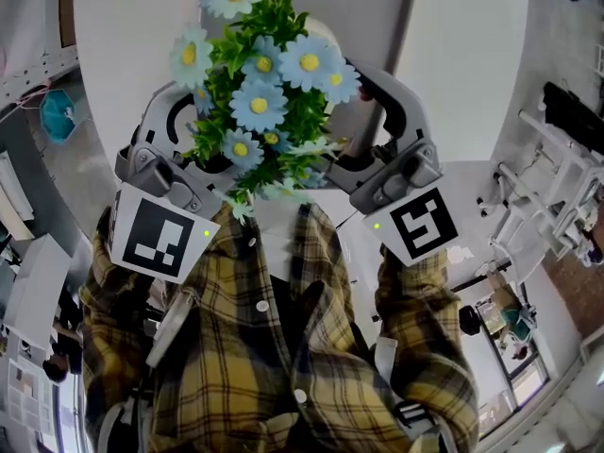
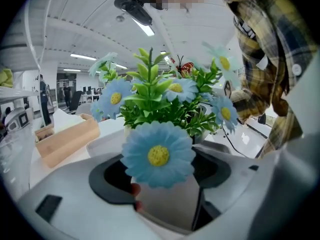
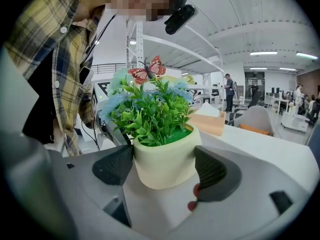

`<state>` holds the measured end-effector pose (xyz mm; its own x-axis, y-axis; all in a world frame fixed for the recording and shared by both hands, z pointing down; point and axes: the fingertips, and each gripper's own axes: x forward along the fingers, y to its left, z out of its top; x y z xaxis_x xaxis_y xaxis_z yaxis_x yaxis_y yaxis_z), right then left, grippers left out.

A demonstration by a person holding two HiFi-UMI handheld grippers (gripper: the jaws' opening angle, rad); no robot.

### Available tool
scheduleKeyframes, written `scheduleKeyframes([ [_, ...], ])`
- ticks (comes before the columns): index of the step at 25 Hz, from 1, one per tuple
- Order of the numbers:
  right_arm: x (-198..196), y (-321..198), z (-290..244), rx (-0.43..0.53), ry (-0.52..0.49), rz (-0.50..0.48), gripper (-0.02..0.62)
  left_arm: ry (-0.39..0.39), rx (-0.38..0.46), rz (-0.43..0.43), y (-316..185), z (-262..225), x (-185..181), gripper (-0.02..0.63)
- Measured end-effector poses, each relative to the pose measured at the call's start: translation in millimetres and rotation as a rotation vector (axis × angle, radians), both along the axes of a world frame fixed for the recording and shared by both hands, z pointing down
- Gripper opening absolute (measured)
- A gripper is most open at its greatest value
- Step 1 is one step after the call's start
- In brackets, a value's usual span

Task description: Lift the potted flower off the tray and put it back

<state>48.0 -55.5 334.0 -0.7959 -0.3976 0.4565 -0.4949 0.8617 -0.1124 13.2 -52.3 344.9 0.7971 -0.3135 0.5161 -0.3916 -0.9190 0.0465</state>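
The potted flower (image 1: pixel 260 102), blue daisies over green leaves with a red butterfly (image 3: pixel 147 71) on top, is held up close under the head camera. Its cream pot (image 3: pixel 162 159) sits between the dark pads (image 3: pixel 212 171) of my right gripper (image 3: pixel 165 166), which presses it on both sides. My left gripper (image 2: pixel 162 184) clasps the pot (image 2: pixel 167 209) from the opposite side, a big daisy (image 2: pixel 159 155) covering much of it. In the head view the left gripper (image 1: pixel 193 149) and right gripper (image 1: pixel 373 135) flank the plant. A white tray (image 2: pixel 102 144) lies on the table behind.
A wooden box (image 2: pixel 65 139) stands on the white table (image 1: pixel 123 45) beside the tray, also visible as the box (image 3: pixel 212 123) behind the pot. The person's plaid shirt (image 1: pixel 283 347) fills the lower head view. Office desks and people are in the distance.
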Motion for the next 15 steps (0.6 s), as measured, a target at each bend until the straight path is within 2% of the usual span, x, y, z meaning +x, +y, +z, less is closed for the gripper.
scheduleKeyframes([
  [6, -2, -4, -23, 0.038, -0.007, 0.010, 0.370, 0.006, 0.034, -0.003, -4, -23, -2, 0.336],
  [15, 6, -6, 0, 0.135, 0.035, 0.031, 0.370, 0.062, 0.123, 0.008, -9, 1, 9, 0.336],
])
